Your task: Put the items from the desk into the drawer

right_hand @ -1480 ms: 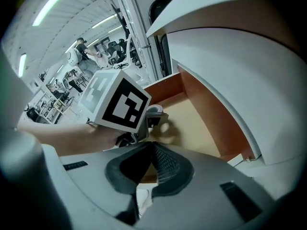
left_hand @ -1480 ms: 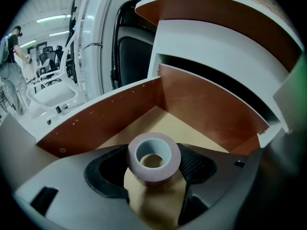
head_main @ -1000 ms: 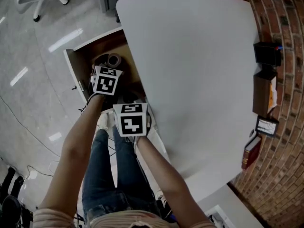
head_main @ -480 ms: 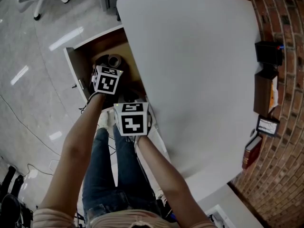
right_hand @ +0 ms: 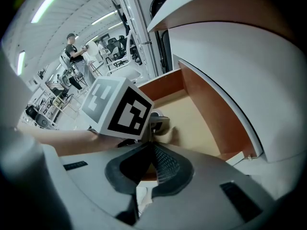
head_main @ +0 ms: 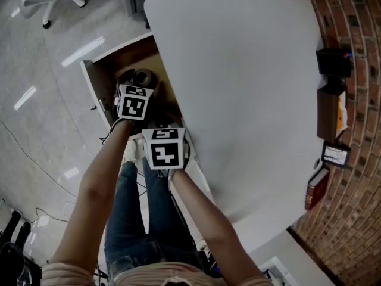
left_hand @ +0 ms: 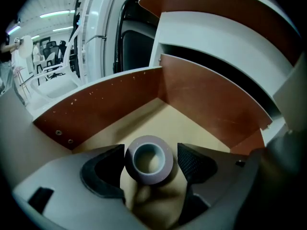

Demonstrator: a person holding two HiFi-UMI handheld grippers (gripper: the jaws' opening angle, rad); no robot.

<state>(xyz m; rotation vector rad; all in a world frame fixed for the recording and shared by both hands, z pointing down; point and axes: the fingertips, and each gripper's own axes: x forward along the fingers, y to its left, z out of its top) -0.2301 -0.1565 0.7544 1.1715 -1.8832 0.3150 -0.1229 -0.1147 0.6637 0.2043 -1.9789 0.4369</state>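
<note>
Left gripper view looks down into the open drawer (left_hand: 110,97), where the left gripper (left_hand: 151,153) hangs with its fingers (left_hand: 194,162) spread. A roll of tape (left_hand: 148,159) sits between them, close against the finger at 9 o'clock, with a clear gap toward the finger at 3 o'clock. Its hole faces the camera, and the drawer's tan floor shows behind it. Whether the roll touches the 9 o'clock finger cannot be told.

Right gripper view shows the right gripper (right_hand: 152,163) with its fingers pressed together and nothing between them. The left gripper is at 11 o'clock beyond them, over the drawer's floor.

From the head view, the drawer stands pulled out from the 9 o'clock edge of the white worktop (head_main: 238,88). The left gripper is over the drawer, and the roll lies just past it at 12 o'clock. The right gripper is held at the drawer's near corner, just beside the worktop's edge. A brick wall (head_main: 357,16) runs along the worktop's 3 o'clock side, with dark boxes (head_main: 332,70) set against it.
</note>
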